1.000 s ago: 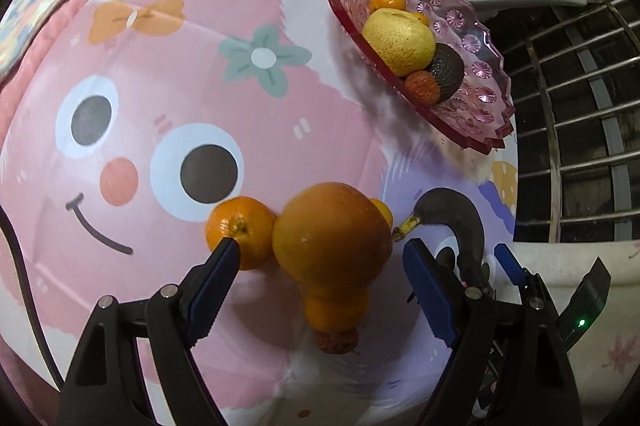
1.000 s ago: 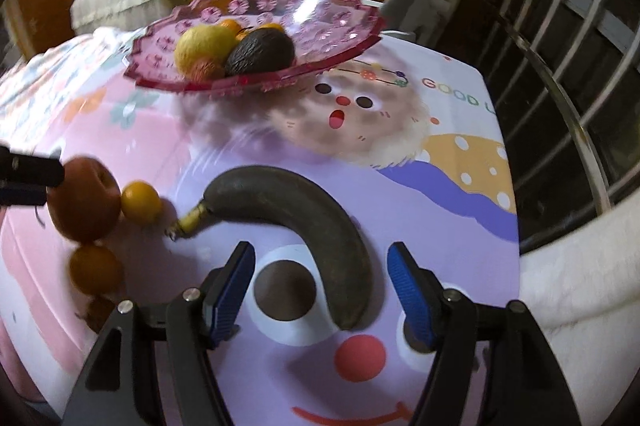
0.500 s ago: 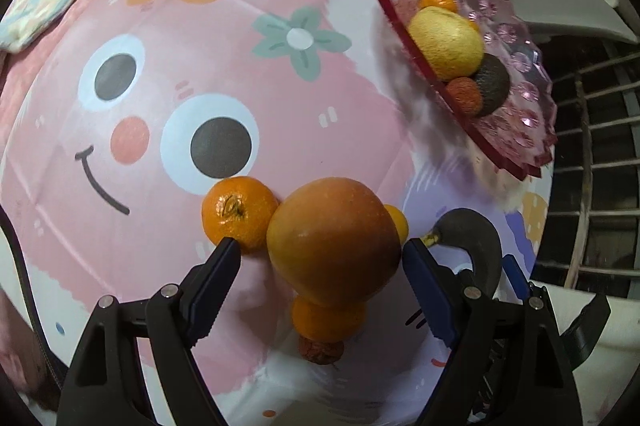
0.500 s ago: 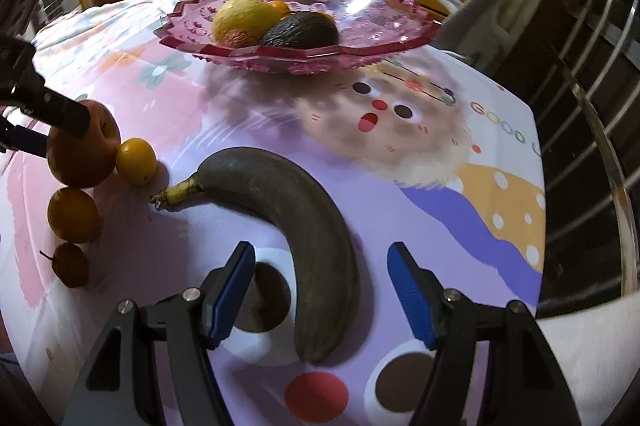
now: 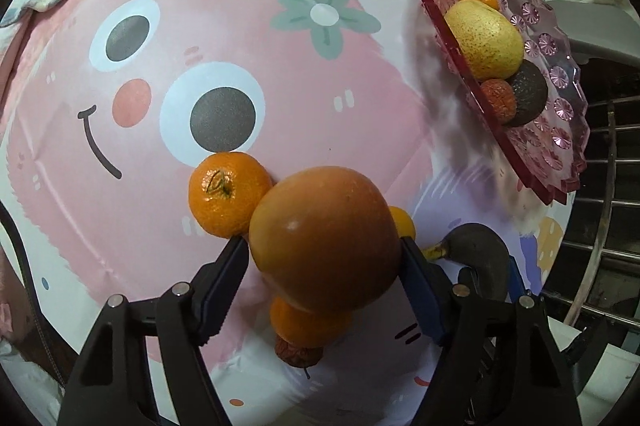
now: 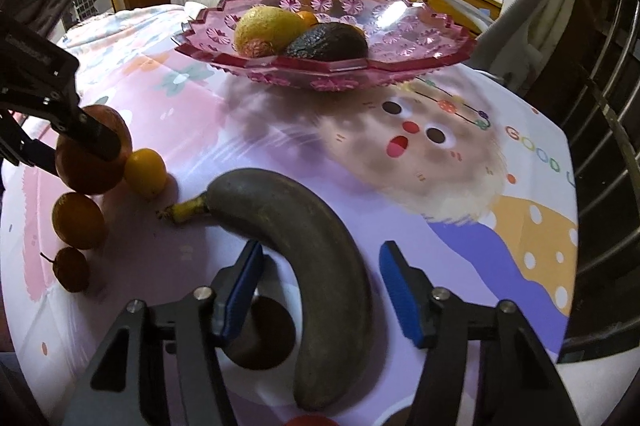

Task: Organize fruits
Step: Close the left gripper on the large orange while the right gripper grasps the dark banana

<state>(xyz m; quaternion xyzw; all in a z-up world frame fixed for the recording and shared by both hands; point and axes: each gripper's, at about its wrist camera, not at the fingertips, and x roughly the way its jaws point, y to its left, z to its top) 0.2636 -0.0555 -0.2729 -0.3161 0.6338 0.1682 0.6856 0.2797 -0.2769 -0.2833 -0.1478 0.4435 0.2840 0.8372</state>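
Left claw (image 5: 324,258) closing on apple (image 5: 326,236), right claw (image 6: 320,286) narrowing, not yet touching banana (image 6: 316,262) — overripe, may squash if pinched hard.

Left wrist view: big orange-red fruit (image 5: 326,242) hides most of the small orange (image 5: 306,322) at its 6 o'clock and the yellow-orange one (image 5: 402,224) at 3 o'clock. Dark banana (image 5: 478,258): only stem end shows, rest behind the gripper finger. Right wrist view: left gripper (image 6: 60,129) cut off at the 9 o'clock edge, pad contact unclear. Mandarin (image 6: 308,19) in the pink dish (image 6: 420,61) mostly hidden behind the yellow pear.
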